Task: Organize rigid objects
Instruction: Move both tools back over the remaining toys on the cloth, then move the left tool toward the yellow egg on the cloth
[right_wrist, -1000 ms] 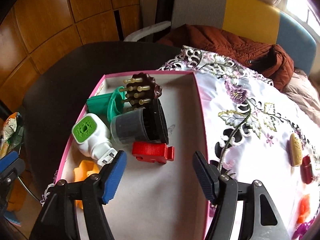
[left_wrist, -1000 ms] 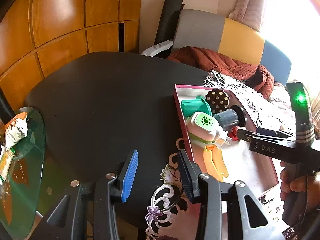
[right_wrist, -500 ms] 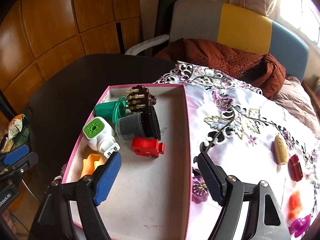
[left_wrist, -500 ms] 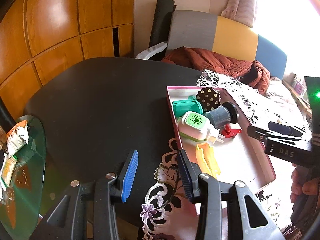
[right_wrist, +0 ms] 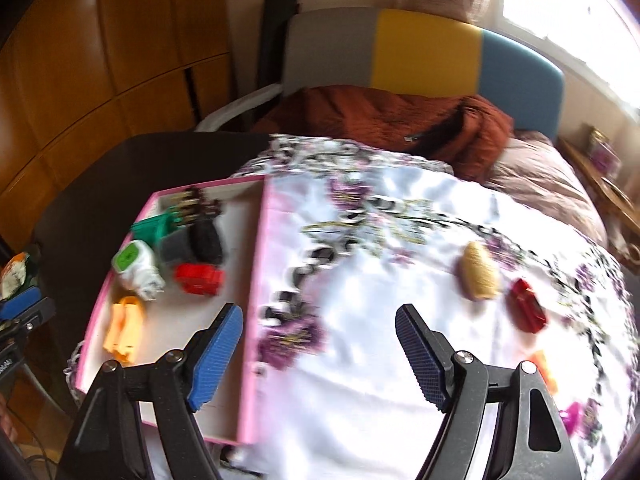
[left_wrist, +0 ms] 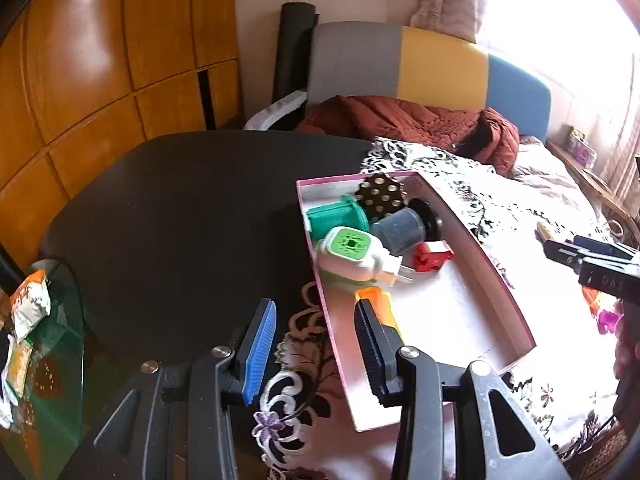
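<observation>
My right gripper (right_wrist: 318,352) hangs wide and empty over the white floral tablecloth (right_wrist: 360,360), the pink-rimmed shallow cardboard tray (right_wrist: 256,280) just beside its left finger. In the tray lie a red plastic block (right_wrist: 199,278), a green-topped white plug (right_wrist: 134,266) and an orange clip (right_wrist: 124,328). A tan oval piece (right_wrist: 479,271) and dark red block (right_wrist: 527,311) wait on the cloth. My left gripper (left_wrist: 316,348) is narrowly parted, holding nothing, straddling the tray's near wall.

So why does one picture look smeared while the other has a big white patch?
Right wrist view: motion blur smears the floral cloth and pink box. Left wrist view: sharp, but window glare bleaches the upper right corner; fisheye lenses bend the edges of both.
</observation>
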`<control>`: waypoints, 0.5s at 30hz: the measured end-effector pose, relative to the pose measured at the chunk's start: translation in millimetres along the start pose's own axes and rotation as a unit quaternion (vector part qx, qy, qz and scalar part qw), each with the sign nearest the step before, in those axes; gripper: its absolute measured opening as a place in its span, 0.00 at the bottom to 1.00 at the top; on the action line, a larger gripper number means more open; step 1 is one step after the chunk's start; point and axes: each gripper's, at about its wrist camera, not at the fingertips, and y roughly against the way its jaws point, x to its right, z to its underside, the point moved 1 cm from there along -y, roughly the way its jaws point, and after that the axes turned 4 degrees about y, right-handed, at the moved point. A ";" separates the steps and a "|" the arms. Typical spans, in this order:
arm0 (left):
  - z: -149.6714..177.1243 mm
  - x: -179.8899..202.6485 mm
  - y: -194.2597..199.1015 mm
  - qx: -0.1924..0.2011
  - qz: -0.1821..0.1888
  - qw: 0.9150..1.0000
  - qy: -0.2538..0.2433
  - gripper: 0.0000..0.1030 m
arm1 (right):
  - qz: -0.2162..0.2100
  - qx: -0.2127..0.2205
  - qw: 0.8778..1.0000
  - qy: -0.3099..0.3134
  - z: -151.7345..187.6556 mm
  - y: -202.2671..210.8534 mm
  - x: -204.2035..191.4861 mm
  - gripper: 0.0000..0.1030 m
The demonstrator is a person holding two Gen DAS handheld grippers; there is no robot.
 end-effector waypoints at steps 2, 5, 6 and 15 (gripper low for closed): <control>-0.4 7.2 0.2 -0.001 0.005 1.000 -0.009 0.40 | 0.017 0.001 1.000 -0.015 2.9 4.3 20.6 0.77; -1.8 20.3 1.1 0.000 0.013 1.000 -0.025 0.40 | 0.042 0.001 0.998 -0.045 7.8 10.8 56.9 0.78; -1.9 24.7 1.3 0.000 0.017 0.999 -0.030 0.40 | 0.051 0.001 0.997 -0.054 9.7 13.5 69.3 0.79; -1.9 70.2 0.6 -0.002 0.042 0.995 -0.090 0.40 | 0.150 0.010 0.978 -0.145 30.3 34.3 180.2 0.82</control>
